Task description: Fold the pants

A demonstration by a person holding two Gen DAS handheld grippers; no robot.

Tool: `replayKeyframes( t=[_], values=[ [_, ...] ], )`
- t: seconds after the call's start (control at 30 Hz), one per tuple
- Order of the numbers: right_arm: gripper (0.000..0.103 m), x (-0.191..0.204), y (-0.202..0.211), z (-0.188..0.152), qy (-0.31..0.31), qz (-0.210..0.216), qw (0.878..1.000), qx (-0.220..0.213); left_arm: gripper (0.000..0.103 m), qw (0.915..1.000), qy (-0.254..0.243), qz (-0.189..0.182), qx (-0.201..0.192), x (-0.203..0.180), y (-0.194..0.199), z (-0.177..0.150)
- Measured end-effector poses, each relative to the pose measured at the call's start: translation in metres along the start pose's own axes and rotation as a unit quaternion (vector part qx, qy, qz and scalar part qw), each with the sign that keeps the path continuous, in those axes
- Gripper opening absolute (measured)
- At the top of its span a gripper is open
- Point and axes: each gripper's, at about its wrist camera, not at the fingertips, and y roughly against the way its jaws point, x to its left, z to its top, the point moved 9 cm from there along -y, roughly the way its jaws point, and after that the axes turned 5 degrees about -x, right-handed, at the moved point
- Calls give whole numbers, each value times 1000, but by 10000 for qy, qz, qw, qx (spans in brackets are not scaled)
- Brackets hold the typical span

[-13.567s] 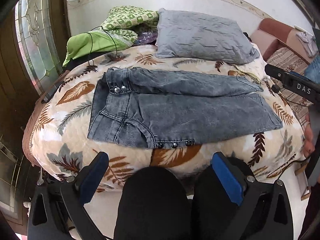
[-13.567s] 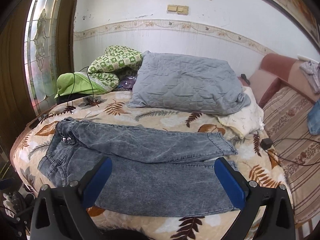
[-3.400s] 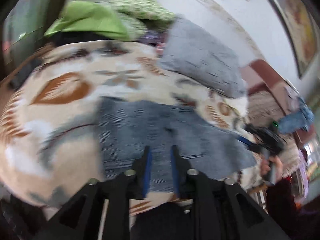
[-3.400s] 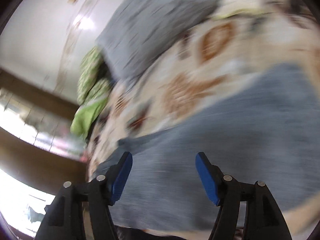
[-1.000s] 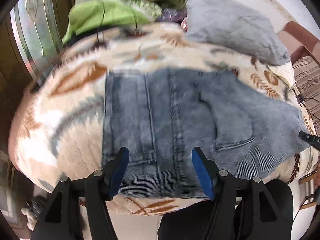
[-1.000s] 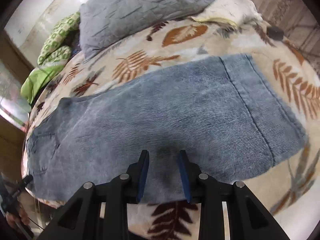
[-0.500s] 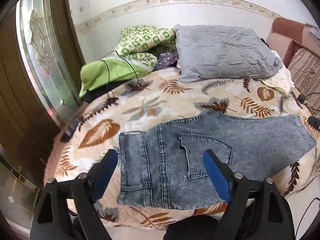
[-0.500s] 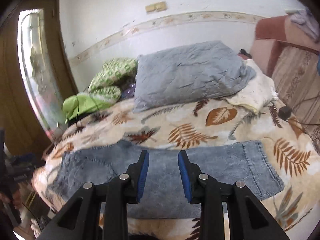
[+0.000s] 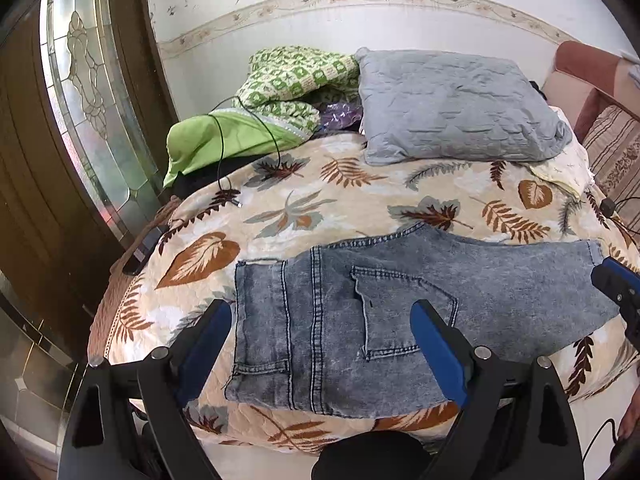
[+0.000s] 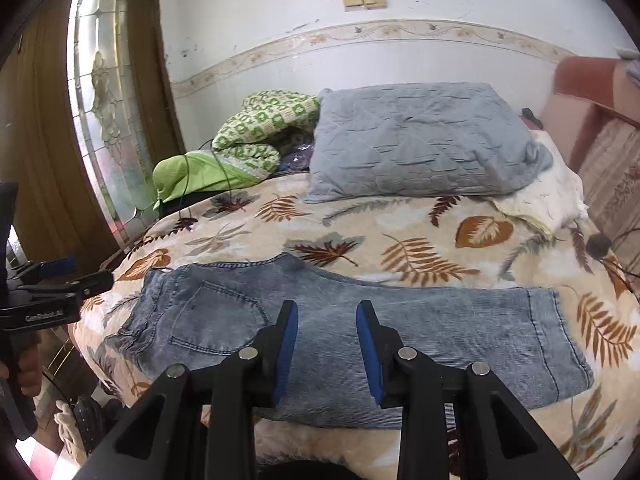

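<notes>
Both grippers lifted off since a second ago, left gripper (image 9: 320, 336) wide apart, right gripper (image 10: 327, 344) narrowly apart, empty, faded grey denim pants (image 9: 384, 320) folded flat, quilted leaf-print blanket (image 9: 304, 208)

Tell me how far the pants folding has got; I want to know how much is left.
Done: the jeans lie on the bedspread folded lengthwise, one leg over the other, back pocket up. In hand: nothing; the left tool is open wide, the right tool is narrowly open, neither touching denim. Left: folding the hem end across toward the waistband.

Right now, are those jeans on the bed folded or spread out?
Folded once lengthwise: the jeans lie flat on the bedspread as one leg's width, back pocket up, not yet folded across.
</notes>
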Motion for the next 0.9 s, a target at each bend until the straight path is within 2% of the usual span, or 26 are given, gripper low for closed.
replayKeyframes(
  t=[0.4, 0.9],
  values=[
    [34, 48, -7, -6, 377, 349, 9985, 189, 91, 9994, 252, 218, -49, 29, 0, -1],
    [34, 61, -21, -16, 431, 332, 9972, 503, 91, 9971, 580, 488, -29, 73, -9, -11]
  ],
)
